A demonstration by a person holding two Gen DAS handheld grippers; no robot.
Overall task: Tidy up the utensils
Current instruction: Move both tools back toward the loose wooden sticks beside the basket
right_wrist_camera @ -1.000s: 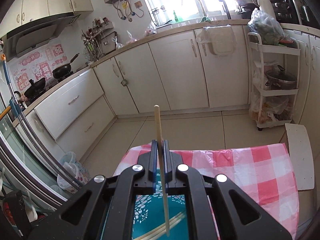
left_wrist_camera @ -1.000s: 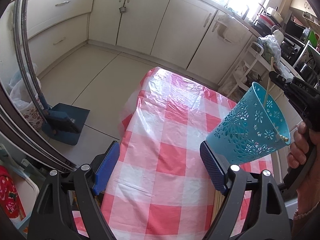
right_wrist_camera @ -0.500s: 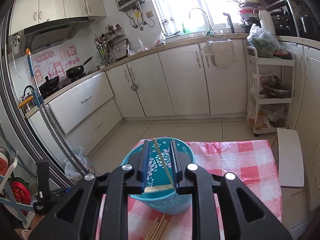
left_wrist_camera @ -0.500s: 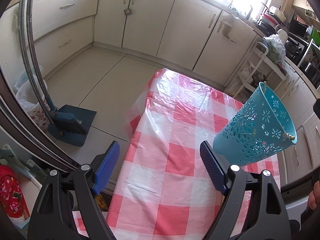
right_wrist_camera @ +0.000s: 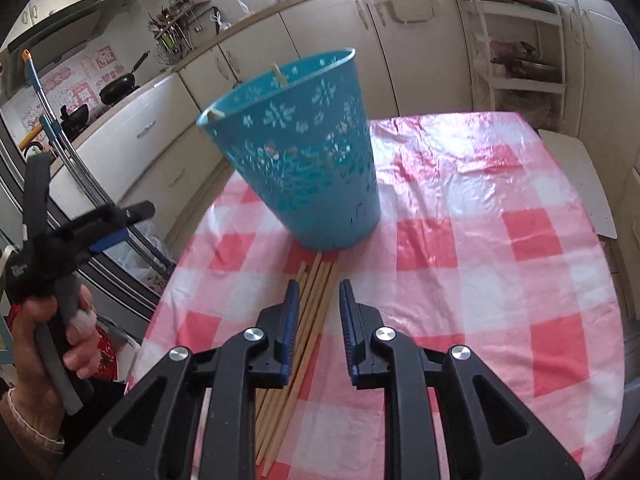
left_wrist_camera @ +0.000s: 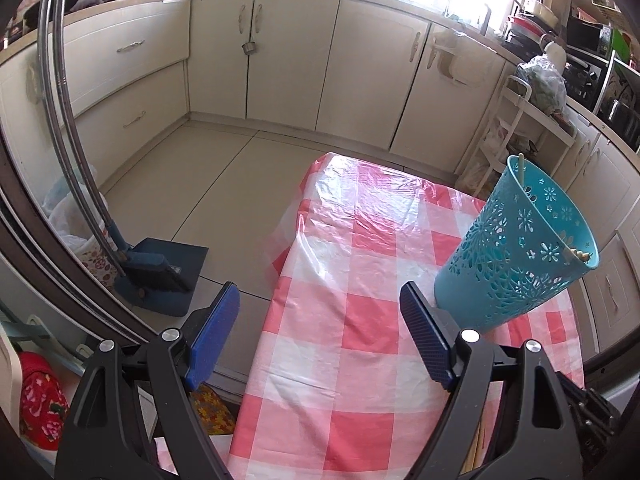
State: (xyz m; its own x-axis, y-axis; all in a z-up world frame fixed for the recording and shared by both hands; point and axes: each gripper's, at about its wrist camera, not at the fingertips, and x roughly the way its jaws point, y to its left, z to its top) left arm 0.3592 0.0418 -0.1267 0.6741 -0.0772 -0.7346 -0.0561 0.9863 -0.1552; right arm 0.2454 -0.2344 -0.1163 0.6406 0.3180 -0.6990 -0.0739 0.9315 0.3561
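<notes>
We see both claws released | right claw above chopsticks on table | basket holds 2 sticks | left claw empty

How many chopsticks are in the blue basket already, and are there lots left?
Done: at least two chopsticks poke above the blue basket's rim. In hand: nothing; the right gripper is open just above the loose pile, and the left gripper is open too. Left: a handful of chopsticks on the checked tablecloth.
</notes>
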